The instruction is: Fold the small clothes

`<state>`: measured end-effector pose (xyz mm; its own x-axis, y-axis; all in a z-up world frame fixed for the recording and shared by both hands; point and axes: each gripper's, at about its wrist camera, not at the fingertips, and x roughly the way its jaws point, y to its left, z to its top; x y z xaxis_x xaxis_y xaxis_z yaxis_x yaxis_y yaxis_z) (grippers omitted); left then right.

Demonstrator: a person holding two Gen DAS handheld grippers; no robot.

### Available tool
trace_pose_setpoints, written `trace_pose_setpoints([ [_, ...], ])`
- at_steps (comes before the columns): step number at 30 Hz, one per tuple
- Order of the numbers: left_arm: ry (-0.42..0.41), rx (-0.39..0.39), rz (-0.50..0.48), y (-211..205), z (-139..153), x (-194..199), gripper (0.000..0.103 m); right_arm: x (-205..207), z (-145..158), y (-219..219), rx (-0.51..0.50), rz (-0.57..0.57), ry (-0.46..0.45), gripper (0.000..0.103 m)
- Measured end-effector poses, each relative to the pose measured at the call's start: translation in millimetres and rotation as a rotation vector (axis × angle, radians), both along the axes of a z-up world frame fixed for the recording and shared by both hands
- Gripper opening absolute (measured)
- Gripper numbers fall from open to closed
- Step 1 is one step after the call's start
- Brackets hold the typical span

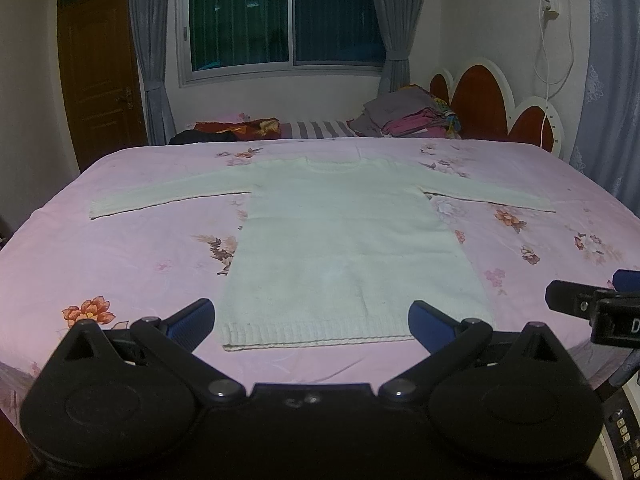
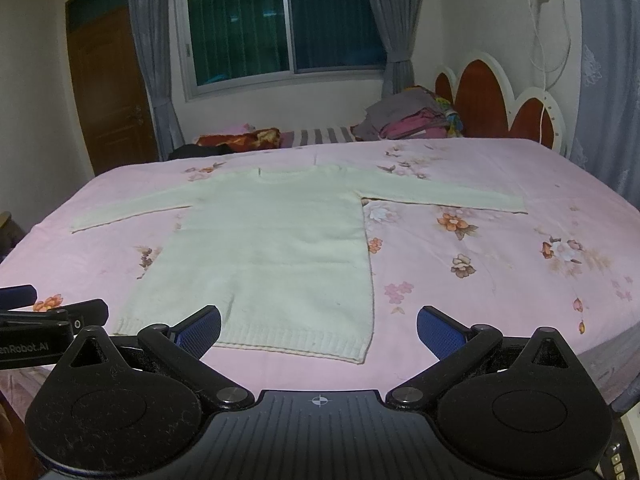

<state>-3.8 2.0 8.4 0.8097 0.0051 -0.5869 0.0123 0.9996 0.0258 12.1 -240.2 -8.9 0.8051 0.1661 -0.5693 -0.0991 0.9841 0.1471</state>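
Left gripper (image 1: 312,322) sits at bottom centre of the left wrist view, fingers spread wide w/ nothing between them; blue pads (image 1: 192,322) frame the ribbed hem of the sweater (image 1: 340,240) without touching it. In the right wrist view this gripper's fingers poke in at the lower left edge.

Right gripper (image 2: 319,330) likewise at bottom centre of its own view, fingers wide apart, empty. Its left pad overlaps the hem in the frame; contact can't be told. From the left wrist view, one of its black fingers shows at the lower right edge.

The cream knit sweater lies flat, mid-frame in both views, on the pink floral bedsheet (image 1: 120,264): hem toward the cameras, neckline toward the far side, both sleeves stretched out to left & right.

Beyond, upper right of frame: a pile of folded clothes (image 1: 412,118) beside the red-and-white headboard (image 1: 480,96). Top centre: dark window (image 1: 280,20) w/ grey curtains (image 1: 150,40). Upper left: brown door (image 1: 100,76).
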Motion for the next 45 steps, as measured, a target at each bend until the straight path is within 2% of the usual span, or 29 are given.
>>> trace_pose_setpoints([
  [7, -0.002, -0.003, 0.000, -1.3, -0.7, -0.6, 0.103, -0.8, 0.5, 0.6, 0.003, -0.003, 0.001, 0.103],
  [11, -0.020, -0.045, -0.002, 2.7, 0.2, 0.4, 0.103, 0.4, 0.3, 2.2, -0.003, -0.005, 0.001, 0.103],
  [19, -0.060, -0.009, -0.060, 3.6, -5.8, 17.3, 0.103, 21.7, -3.5, 1.0, 0.010, -0.037, 0.010, 0.103],
  [28, 0.002, -0.028, -0.058, 26.1, -17.5, 83.0, 0.103, 74.2, -14.3, 5.1, 0.014, -0.075, 0.033, 0.103],
  [33, -0.028, 0.003, -0.102, 32.8, -18.0, 122.6, 0.103, 123.0, -16.1, 8.7, 0.009, -0.112, 0.024, 0.103],
  [38, -0.036, -0.055, -0.120, 51.5, -11.0, 159.9, 0.103, 165.1, -10.2, 10.2, 0.016, -0.155, 0.012, 0.103],
  [45, -0.025, -0.114, -0.131, 64.8, -12.8, 199.3, 0.103, 193.7, 3.5, -3.8, 0.036, -0.219, -0.019, 0.103],
])
